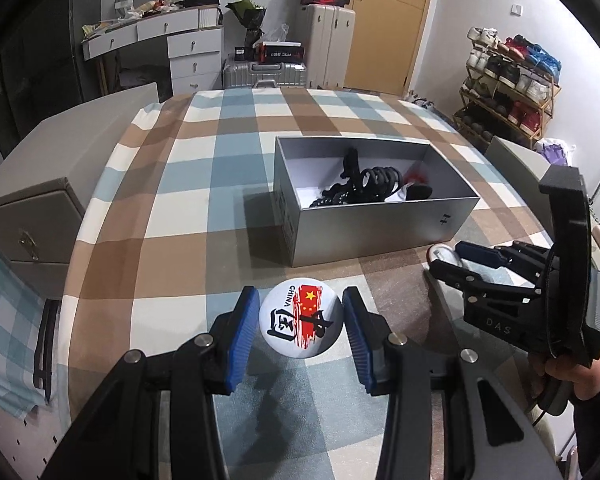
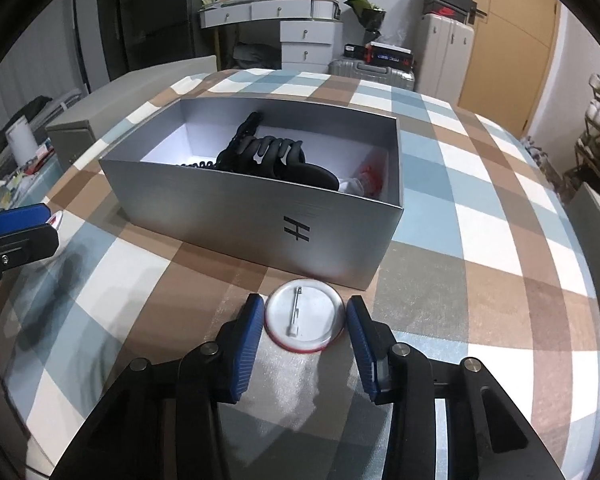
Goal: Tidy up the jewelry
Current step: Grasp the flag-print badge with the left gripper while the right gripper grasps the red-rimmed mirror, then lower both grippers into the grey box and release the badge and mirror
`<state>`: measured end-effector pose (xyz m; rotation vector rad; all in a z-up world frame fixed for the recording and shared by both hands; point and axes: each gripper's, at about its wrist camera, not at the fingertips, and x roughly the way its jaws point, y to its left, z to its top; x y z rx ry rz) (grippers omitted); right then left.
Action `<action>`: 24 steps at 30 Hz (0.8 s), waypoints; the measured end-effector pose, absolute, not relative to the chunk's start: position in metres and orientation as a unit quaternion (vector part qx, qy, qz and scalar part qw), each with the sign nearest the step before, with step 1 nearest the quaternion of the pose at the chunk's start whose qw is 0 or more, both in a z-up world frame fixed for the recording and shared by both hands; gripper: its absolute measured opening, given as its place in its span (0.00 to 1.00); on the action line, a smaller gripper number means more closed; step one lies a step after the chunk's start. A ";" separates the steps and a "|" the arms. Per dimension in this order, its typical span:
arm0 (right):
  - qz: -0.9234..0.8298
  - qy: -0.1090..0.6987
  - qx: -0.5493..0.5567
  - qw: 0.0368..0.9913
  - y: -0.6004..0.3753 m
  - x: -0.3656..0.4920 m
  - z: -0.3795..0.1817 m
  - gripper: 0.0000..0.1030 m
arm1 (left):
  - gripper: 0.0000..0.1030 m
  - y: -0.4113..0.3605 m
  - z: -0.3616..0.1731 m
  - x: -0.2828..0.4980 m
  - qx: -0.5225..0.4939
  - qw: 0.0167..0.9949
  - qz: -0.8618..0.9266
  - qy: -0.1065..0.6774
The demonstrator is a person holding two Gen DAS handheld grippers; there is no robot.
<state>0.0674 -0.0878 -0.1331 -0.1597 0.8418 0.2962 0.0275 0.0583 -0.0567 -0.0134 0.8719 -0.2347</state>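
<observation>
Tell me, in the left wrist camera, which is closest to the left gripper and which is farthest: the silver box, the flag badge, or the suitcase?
1. Flag badge: right between the left gripper fingers.
2. Silver box: just beyond, slightly right, on the checked cloth.
3. Suitcase: far back, past the table's end.

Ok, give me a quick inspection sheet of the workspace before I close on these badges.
Surface: checked tablecloth, blue, brown and white.
Job's things: face-up China badge between the left gripper's fingers; pin-side-up badge between the right gripper's fingers; open silver box holding a black hair claw, a black coiled item and something red and white.
Clutter: nothing seen loose on the cloth apart from the badges.
Grippers: left gripper open around its badge; right gripper open around the other.
Cables: nothing seen.
Surroundings: grey case at left, drawers, suitcases, shoe rack, wooden door.
</observation>
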 end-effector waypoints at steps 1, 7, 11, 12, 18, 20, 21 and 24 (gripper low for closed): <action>0.148 0.402 -0.069 0.901 -0.090 0.065 -0.131 0.40 | 0.36 0.058 -0.056 0.027 -0.007 0.900 -0.114 0.421; 0.181 0.379 -0.048 0.906 -0.093 0.048 -0.117 0.40 | 0.36 0.060 -0.053 0.026 -0.016 0.899 -0.122 0.420; 0.214 0.366 -0.018 0.905 -0.098 0.037 -0.102 0.40 | 0.36 0.064 -0.037 0.023 -0.043 0.905 -0.141 0.400; 0.219 0.361 -0.011 0.906 -0.099 0.035 -0.097 0.40 | 0.36 0.063 -0.033 0.023 -0.040 0.908 -0.139 0.392; 0.241 0.327 0.031 0.913 -0.112 0.025 -0.074 0.40 | 0.36 0.055 -0.018 0.034 -0.026 0.914 -0.146 0.379; 0.244 0.319 0.045 0.915 -0.116 0.025 -0.068 0.40 | 0.36 0.051 -0.016 0.039 -0.019 0.914 -0.147 0.377; 0.244 0.316 0.048 0.916 -0.118 0.027 -0.066 0.40 | 0.36 0.049 -0.015 0.042 -0.016 0.915 -0.148 0.375; 0.245 0.305 0.053 0.919 -0.121 0.031 -0.057 0.40 | 0.36 0.045 -0.015 0.052 -0.011 0.915 -0.152 0.374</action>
